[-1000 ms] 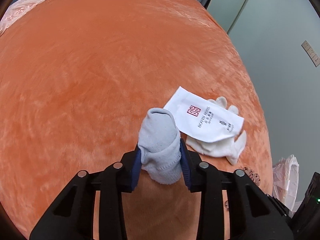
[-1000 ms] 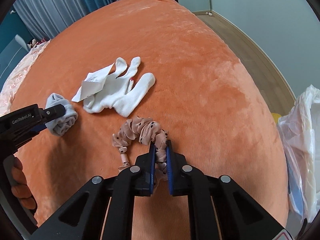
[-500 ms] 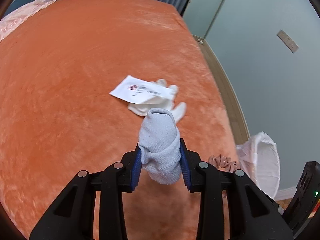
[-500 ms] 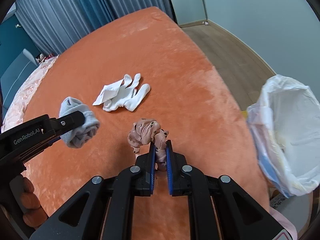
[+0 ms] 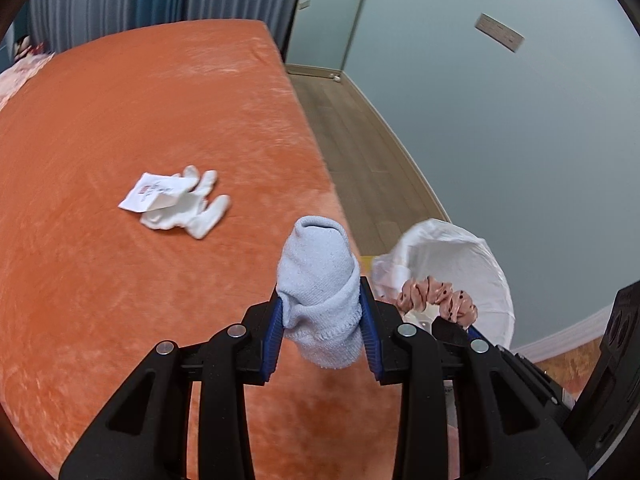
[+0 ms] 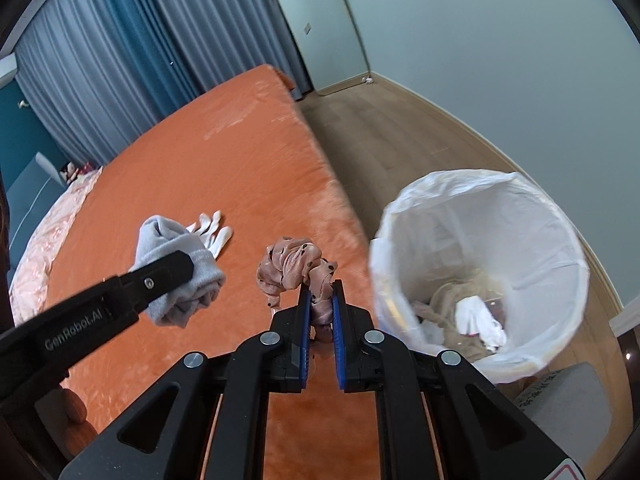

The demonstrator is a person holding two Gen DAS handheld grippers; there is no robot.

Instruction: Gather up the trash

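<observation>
Left gripper (image 5: 322,336) closed on a rolled grey sock (image 5: 318,294), soft knit with ribbed cuff, jaws pressing both sides; held above the edge of the bed (image 5: 120,140). Right gripper (image 6: 321,320) closed on a pink scrunchie (image 6: 294,268), shiny ruffled fabric with dark dots, jaws nearly together around one fold; held just beside the trash bin (image 6: 500,208). Bin round, lined with thin white plastic bag, crumpled paper and beige fabric inside, standing on wooden floor (image 6: 392,128) beside the bed. Fuzzy orange bed cover; on it, well apart from the bin, white glove (image 5: 192,212) partly under a white paper packet (image 5: 150,194) with red print.
</observation>
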